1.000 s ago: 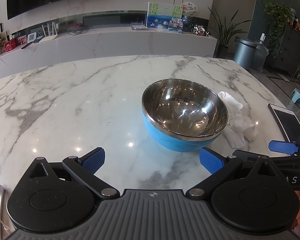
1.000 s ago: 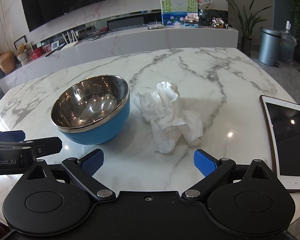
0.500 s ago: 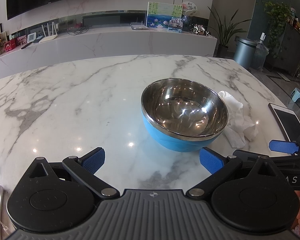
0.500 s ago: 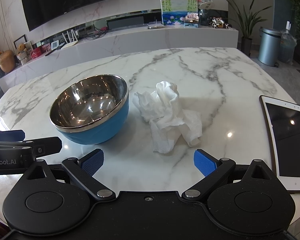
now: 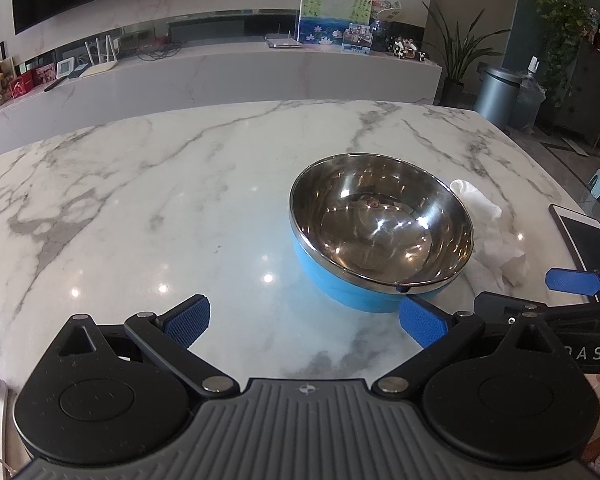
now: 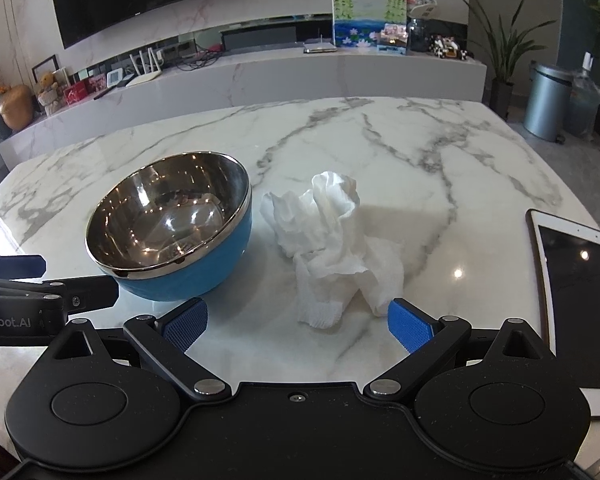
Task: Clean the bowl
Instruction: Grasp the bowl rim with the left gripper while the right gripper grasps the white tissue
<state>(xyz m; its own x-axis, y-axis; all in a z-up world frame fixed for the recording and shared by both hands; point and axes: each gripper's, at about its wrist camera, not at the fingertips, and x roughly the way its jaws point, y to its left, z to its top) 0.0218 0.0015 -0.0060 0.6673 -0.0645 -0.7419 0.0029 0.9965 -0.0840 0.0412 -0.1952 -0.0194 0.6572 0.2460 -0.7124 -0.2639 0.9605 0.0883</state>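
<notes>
Both grippers are spread wide with nothing between the pads, so nobody's holding anything at this point. The right gripper (image 6: 296, 326) sits low over the table (image 6: 380, 140) with the crumpled paper towel (image 6: 336, 248) dead ahead of it, the near end of the wad landing pretty much in the gap between its blue fingers. The bowl (image 6: 172, 224) is just left of the towel from that view, blue outside, steel inside, standing upright, and the two look like they're nearly touching but I can't tell if they actually are. The left gripper (image 5: 304, 320) is parked closer to the bowl: the bowl (image 5: 380, 232) is ahead and off to its right, with its right finger (image 5: 422, 322) just below the near rim, maybe brushing the blue wall, hard to say. The towel (image 5: 488, 236) peeks out on the far right side of the bowl from there. So, taking the bowl as the anchor: the left gripper is the near one, and the right gripper is lined up on the towel beside it. A tablet (image 6: 576, 280) lies further right of the towel, well apart from the bowl. The inside of the bowl is all reflections; there might be a small smudge near the bottom, but I can't tell dirt from glare, so this fits either a bowl waiting for a wipe or one done with the towel set down.
</notes>
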